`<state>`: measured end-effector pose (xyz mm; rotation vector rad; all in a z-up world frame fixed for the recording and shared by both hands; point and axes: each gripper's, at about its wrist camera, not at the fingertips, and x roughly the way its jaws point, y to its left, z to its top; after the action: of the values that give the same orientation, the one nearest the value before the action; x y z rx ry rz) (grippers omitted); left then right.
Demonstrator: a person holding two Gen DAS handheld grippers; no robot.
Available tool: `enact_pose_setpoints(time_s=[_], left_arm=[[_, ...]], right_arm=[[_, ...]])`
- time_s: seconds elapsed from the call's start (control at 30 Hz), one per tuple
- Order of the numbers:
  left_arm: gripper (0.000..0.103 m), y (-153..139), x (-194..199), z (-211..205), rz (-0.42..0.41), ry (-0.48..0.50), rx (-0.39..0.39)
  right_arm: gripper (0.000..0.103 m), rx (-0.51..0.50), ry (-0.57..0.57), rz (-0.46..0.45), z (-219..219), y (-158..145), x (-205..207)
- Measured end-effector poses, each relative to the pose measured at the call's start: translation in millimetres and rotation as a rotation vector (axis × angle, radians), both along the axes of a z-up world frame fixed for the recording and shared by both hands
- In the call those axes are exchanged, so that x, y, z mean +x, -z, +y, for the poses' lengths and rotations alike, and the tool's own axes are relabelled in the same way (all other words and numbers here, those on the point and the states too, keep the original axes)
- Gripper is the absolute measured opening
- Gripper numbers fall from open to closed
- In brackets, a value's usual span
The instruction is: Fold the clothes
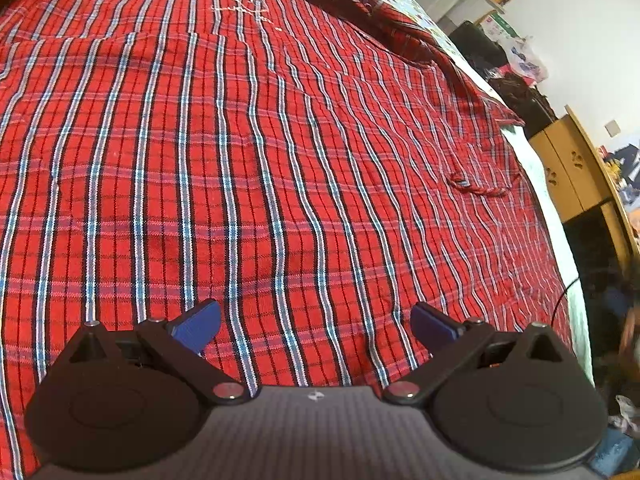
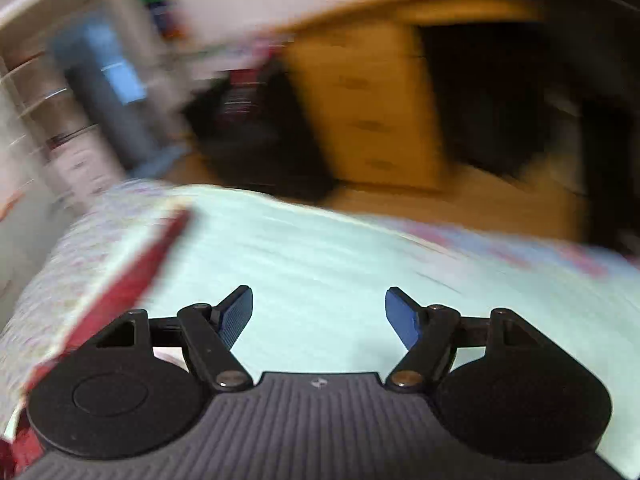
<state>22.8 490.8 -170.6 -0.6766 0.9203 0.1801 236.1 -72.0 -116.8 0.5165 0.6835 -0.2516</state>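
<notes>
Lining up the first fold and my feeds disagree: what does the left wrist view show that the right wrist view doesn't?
Only the left wrist view: the red plaid shirt's spread body with white stitched bear outline, under the open left gripper.

Only the right wrist view, blurred: the open right gripper over bare pale mint bedsheet, with only a red strip of the shirt at left.

Both: the shirt, sheet, and yellow wooden cabinet.
</notes>
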Motion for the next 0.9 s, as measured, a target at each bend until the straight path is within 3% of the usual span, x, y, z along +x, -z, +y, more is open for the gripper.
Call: enact_pose_setpoints(time_s=[0.03,0.17,0.27,0.33,0.37,0.53,0.6,0.63,0.67,0.77,0.9], left_arm=[[0.103,0,1,-1,0.003,0.011,0.004],[0.103,-1,6,-5,0.03,0.044,0.027],[0.103,-1,9,-5,0.046,0.065,0.032],[0.103,-1,9,-3,0.048,0.076,0.025],[0.103,-1,9,-1,0.047,0.075,0.018],[0.102,-4,9,5,0.043,0.015,-0.033],[0.088,-9,8,7,0.011,-0.007,-0.079],[0.081,-11,7,7,-0.015,-0.01,-0.112],[0.08,-14,6,8,-0.041,-0.013,-0.145],[0.081,-14,9,6,-0.03,-0.043,-0.157],[0.081,-4,9,13,-0.01,-0.102,-0.181]], right_arm=[[0.074,0.007,0.05,0.032,-15,8,-23],[0.074,0.055,0.459,0.193,-95,44,-142],[0.073,0.212,0.801,0.37,-134,79,-201],[0.07,0.247,0.844,0.354,-132,81,-211],[0.07,0.225,0.775,0.317,-116,76,-204],[0.075,-0.009,0.017,0.095,30,27,-104],[0.08,-0.102,-0.286,0.004,89,8,-64],[0.081,-0.115,-0.424,-0.025,119,3,-47],[0.081,-0.081,-0.523,-0.027,147,7,-31],[0.081,0.021,-0.719,-0.019,223,17,19],[0.08,0.056,-0.798,-0.061,292,25,85]])
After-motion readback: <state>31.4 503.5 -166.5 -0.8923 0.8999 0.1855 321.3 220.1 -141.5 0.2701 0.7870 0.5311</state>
